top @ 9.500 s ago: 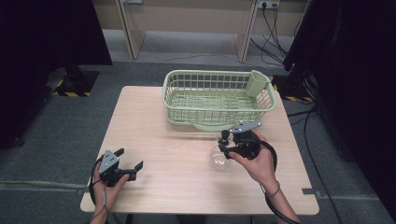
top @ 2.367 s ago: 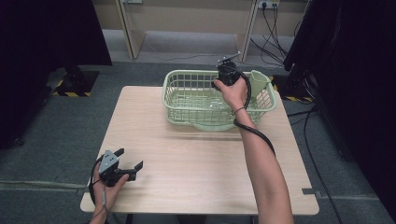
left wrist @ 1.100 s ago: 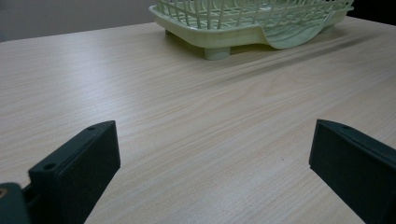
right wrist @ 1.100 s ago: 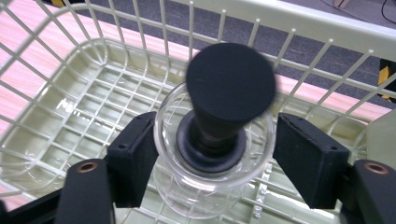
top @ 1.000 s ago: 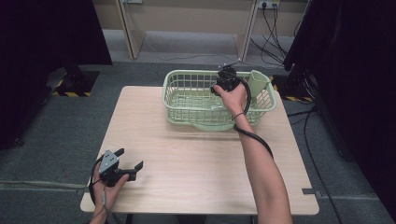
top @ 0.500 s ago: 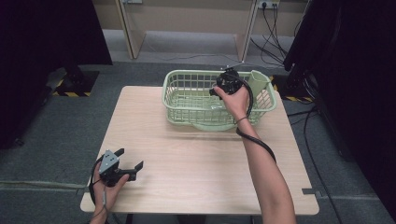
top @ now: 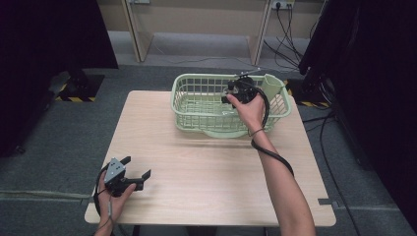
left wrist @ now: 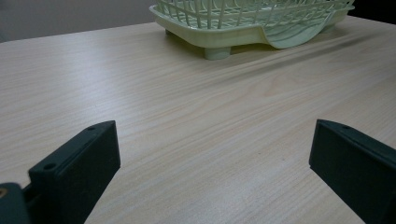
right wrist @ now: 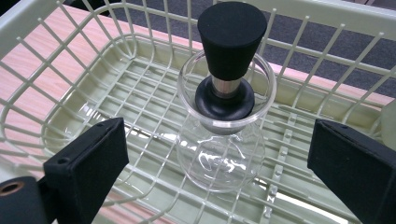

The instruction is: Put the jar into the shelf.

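The glass carafe (right wrist: 223, 140) with its black stopper (right wrist: 229, 42) stands upright inside the pale green basket (top: 196, 115), between the right gripper (right wrist: 219, 172)'s jaws, which have just been opening and stand wide, clear of the glass. The basket sits at the far side of the surface (top: 206, 172). The left gripper (top: 134, 173) rests at the near left corner, jaws open on nothing.

Right hand (top: 248, 105) hides the carafe (right wrist: 223, 140) in high view.

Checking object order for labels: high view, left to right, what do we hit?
Left tongs at the table's near left edge → green basket → right tongs, open inside the basket → green cup on the basket's right end.
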A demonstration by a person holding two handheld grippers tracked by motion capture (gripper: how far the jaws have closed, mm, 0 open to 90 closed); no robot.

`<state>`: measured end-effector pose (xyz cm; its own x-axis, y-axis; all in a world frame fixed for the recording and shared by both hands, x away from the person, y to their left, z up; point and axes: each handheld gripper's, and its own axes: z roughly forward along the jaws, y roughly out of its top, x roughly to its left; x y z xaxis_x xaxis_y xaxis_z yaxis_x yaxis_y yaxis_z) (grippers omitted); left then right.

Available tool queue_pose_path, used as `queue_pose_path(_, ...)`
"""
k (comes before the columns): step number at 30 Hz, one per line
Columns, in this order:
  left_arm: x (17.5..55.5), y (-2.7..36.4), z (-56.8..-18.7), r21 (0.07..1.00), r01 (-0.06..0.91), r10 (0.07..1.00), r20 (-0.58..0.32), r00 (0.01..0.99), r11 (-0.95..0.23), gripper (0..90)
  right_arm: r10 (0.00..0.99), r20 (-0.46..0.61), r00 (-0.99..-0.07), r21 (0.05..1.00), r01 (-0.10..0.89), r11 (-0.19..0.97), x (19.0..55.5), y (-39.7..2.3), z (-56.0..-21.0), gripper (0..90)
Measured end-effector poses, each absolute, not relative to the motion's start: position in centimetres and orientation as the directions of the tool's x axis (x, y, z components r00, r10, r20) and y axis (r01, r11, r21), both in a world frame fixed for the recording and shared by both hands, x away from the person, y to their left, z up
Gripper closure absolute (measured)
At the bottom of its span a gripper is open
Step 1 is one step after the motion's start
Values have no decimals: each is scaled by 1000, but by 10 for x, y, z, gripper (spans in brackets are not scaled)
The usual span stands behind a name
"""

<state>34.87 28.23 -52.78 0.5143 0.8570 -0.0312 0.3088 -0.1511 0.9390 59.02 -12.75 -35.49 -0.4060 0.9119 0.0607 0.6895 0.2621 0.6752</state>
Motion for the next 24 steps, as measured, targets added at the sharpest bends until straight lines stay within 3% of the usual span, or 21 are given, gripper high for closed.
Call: queue_pose_path(24,349,282,-528,938,310,858,-30,513,-152,15,907,58,-417,708,658,257,564,-143,-356,52)
